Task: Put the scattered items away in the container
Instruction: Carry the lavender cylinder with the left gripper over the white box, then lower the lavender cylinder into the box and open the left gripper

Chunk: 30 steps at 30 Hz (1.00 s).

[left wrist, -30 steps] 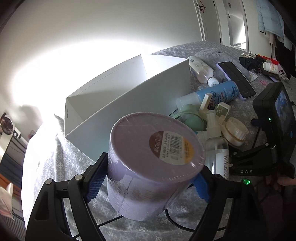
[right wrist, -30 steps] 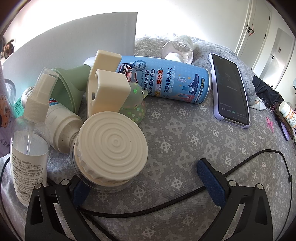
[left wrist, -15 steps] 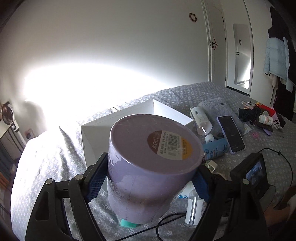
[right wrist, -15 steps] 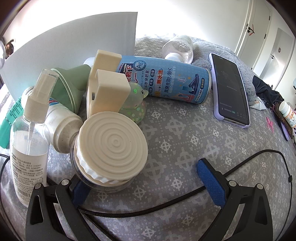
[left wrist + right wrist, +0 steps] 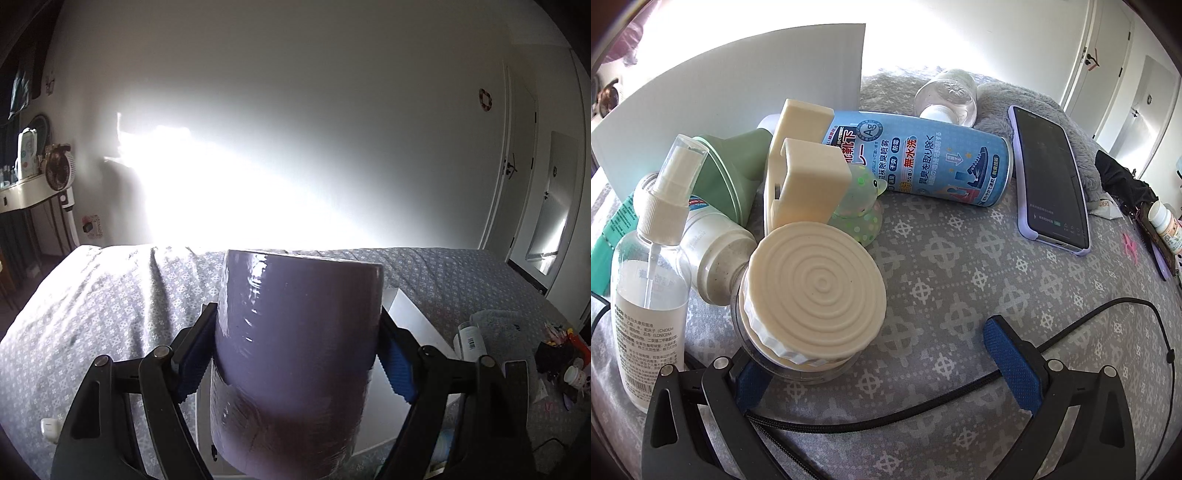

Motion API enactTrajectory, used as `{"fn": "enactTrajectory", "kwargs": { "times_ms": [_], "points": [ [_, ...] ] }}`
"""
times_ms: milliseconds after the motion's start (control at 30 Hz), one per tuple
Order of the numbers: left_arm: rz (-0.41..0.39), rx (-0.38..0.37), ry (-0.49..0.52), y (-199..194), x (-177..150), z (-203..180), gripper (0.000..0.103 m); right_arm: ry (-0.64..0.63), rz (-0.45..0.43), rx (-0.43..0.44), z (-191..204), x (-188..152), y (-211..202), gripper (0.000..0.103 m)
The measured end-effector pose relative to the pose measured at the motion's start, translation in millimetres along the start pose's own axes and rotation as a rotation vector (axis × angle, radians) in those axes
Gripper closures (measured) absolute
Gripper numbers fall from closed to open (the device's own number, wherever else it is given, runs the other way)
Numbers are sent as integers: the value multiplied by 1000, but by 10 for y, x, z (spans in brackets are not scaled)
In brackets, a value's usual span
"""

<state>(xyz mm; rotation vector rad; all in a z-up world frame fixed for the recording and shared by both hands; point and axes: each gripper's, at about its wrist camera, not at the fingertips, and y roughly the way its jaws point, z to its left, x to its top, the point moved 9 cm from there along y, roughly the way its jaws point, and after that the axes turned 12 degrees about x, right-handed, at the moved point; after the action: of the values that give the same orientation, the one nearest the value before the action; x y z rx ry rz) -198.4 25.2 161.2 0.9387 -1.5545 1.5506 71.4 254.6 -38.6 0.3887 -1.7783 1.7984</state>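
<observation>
A lilac shrink-wrapped cylinder [image 5: 299, 354] hangs clamped between the blue pads of the left claw [image 5: 295, 360], lifted clear of the patterned bedspread [image 5: 92, 314] and held side-on, the likely reason being to carry it over the wall of the white container [image 5: 410, 317], whose rim shows just behind and below the load. The right claw [image 5: 871, 365] rests low on the bed with its fingers spread wide and nothing between them; its left pad sits just beside a clear jar with a ribbed cream lid [image 5: 816, 291], which looks like the next pick. Ahead of that claw, the clutter is heaped against the container's outer wall [image 5: 738, 85], close enough for short transfers. Counted there: one clear spray bottle [image 5: 650, 280] standing to the left, one blue deodoriser can [image 5: 923, 162] lying on its side, one green funnel-shaped piece [image 5: 727, 177], one cream plastic block [image 5: 805, 173], one speckled green toy [image 5: 860, 210], one small clear bottle [image 5: 945, 96] and one phone [image 5: 1049, 177] farther right.
</observation>
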Motion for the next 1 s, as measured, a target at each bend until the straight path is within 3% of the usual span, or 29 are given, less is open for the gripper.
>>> {"fn": "enactTrajectory", "kwargs": {
  "times_ms": [200,333,533,1000],
  "points": [
    [135,53,63,508,-401,77,24,0,0,0,0,0,-1,0],
    [197,59,107,618,-660,34,24,0,0,-1,0,1,1,0],
    [227,74,125,659,-824,63,24,0,0,-1,0,-1,-2,0],
    [224,99,161,678,-863,143,24,0,0,0,1,0,1,0]
  ]
}}
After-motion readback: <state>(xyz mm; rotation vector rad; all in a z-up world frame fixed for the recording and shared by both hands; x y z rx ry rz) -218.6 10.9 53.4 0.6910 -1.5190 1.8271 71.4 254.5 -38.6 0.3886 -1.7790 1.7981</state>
